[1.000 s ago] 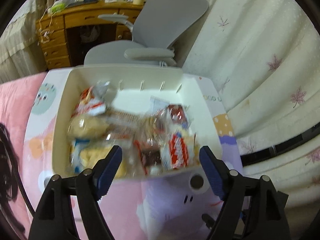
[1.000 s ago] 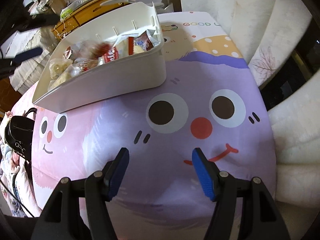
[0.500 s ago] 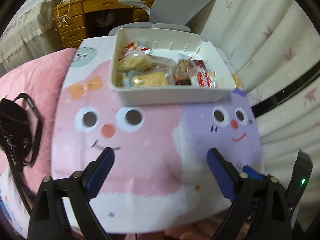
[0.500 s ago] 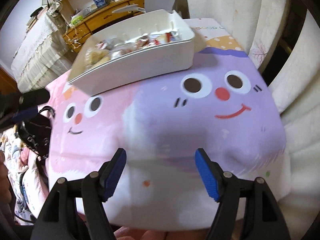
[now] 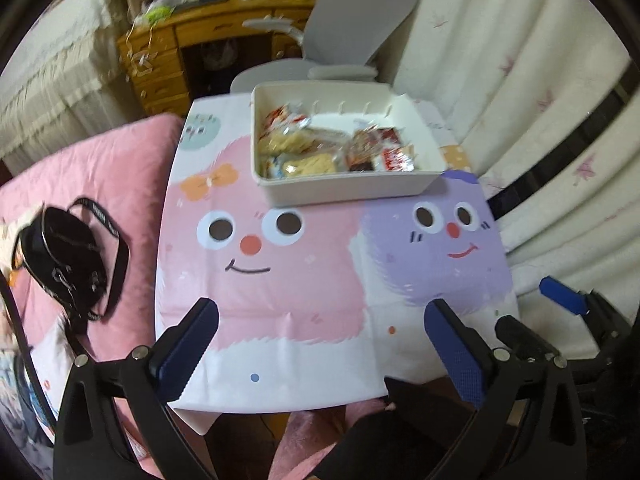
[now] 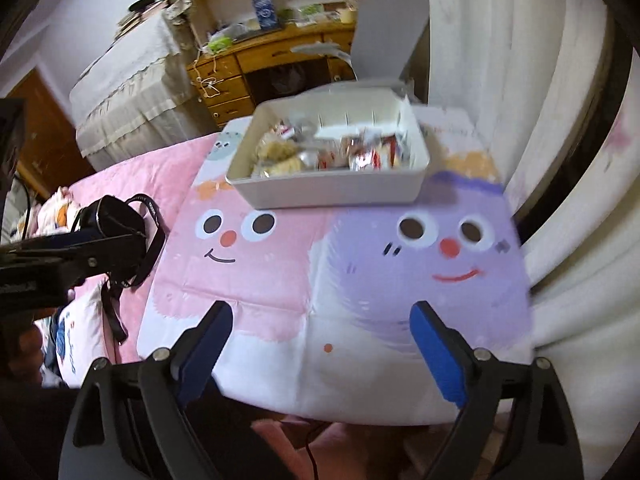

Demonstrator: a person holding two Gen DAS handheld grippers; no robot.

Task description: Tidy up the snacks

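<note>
Left wrist view first: the left gripper (image 5: 320, 344) has its jaws spread wide, having just been opening, and nothing sits between them, only the cartoon cloth (image 5: 288, 280) on the bench below. Off to the lower right of that view the right gripper (image 5: 568, 304) pokes in, one blue pad showing. Over to the right wrist view, and the right gripper (image 6: 320, 340) is parted wide too, jaws just opened further, empty, hanging over the near edge of the cloth (image 6: 360, 280) where the pink face meets the purple one. Moving outward, the white bin (image 5: 348, 192) stands at the far end of the bench, well apart from both grippers, with wrapped snacks (image 5: 332, 148) piled inside, red packets to the right, pale ones to the left. Left of the bench, a black camera (image 5: 60, 260) with its strap lies on the pink bed (image 5: 100, 172). Beyond the bin, a grey chair (image 5: 356, 28) and a cluttered wooden desk (image 5: 168, 60).
</note>
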